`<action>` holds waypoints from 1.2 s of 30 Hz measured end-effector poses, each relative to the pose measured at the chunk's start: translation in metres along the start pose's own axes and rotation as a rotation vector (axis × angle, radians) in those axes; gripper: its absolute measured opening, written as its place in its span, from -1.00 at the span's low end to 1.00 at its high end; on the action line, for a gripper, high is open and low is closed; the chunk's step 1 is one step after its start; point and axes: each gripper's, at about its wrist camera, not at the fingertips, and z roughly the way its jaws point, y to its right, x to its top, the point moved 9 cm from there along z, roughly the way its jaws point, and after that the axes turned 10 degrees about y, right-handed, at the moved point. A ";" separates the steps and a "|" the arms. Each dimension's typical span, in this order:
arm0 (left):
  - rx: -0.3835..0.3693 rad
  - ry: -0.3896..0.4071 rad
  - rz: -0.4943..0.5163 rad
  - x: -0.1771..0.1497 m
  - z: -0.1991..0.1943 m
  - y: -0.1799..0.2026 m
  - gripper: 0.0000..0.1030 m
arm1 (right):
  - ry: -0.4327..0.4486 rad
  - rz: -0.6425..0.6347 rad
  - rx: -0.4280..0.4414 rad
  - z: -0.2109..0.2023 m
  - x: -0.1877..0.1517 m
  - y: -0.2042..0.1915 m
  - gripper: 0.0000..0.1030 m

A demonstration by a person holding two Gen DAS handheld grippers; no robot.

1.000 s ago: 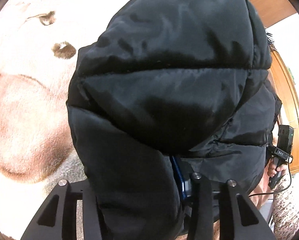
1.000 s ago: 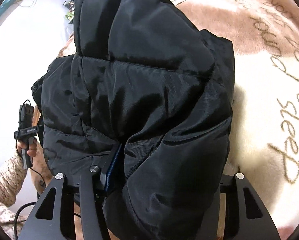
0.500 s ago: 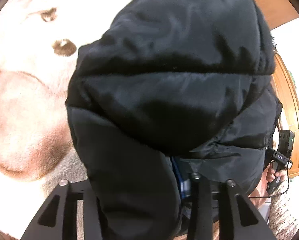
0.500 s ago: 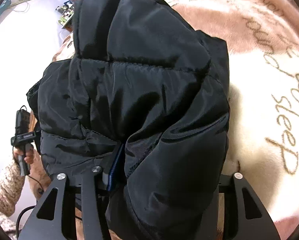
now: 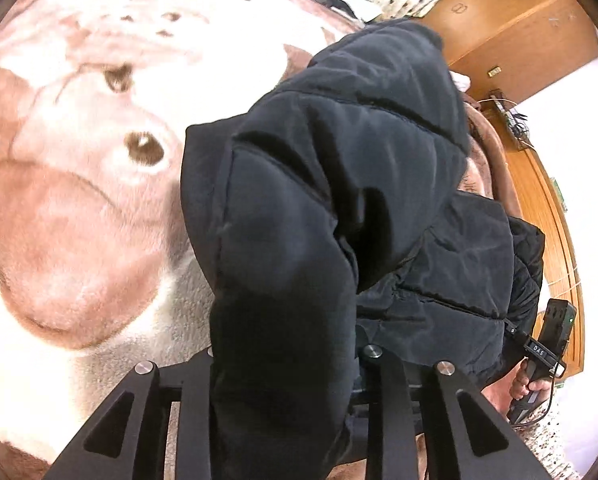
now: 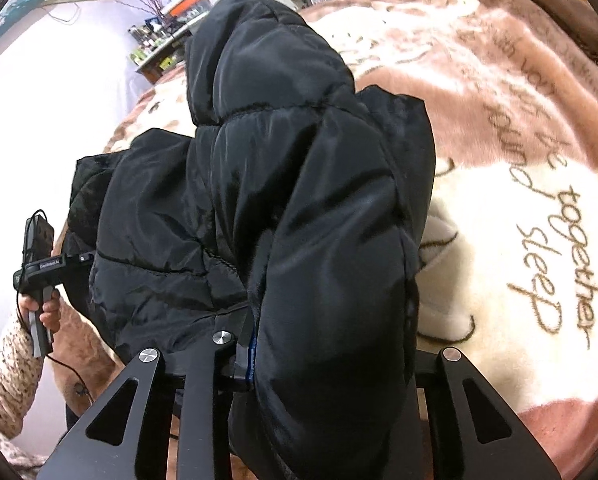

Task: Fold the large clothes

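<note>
I am holding a black puffer jacket (image 5: pixel 339 208) up over a plush bed blanket (image 5: pixel 79 220), one edge in each gripper. The left gripper (image 5: pixel 287 412) is pinching a thick fold of padded fabric between its fingers; the right gripper (image 6: pixel 319 392) is doing the same, its fingers closed on the quilted cloth. I judge I am mid-fold, carrying the lifted edge across. The next move calls for lowering both edges together and evenly onto the blanket before letting go.

The left wrist view is showing a bear face printed on the blanket and a wooden door (image 5: pixel 511 28). The right wrist view is showing the printed words "together sleep" (image 6: pixel 559 264) and a cluttered shelf (image 6: pixel 167 40) beyond instead.
</note>
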 end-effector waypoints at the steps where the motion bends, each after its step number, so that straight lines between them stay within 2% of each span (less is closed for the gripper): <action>1: -0.006 0.006 0.007 0.002 -0.003 0.001 -0.43 | 0.015 0.001 0.005 -0.004 0.001 -0.003 -0.42; 8: -0.035 0.059 0.021 0.020 -0.030 -0.006 -0.44 | 0.090 -0.021 0.047 -0.024 0.006 -0.026 -0.44; 13: -0.043 0.100 0.019 0.024 -0.050 -0.008 -0.44 | 0.107 -0.036 0.065 -0.024 0.006 -0.036 -0.44; 20: -0.040 0.131 0.035 0.023 -0.056 0.002 -0.44 | 0.135 -0.047 0.081 -0.019 0.016 -0.027 -0.44; 30: -0.035 0.209 0.005 0.042 -0.095 -0.024 -0.45 | 0.177 -0.108 0.146 -0.001 0.031 -0.058 -0.44; 36: -0.025 0.256 -0.012 0.054 -0.125 -0.053 -0.45 | 0.179 -0.135 0.184 0.018 0.041 -0.077 -0.44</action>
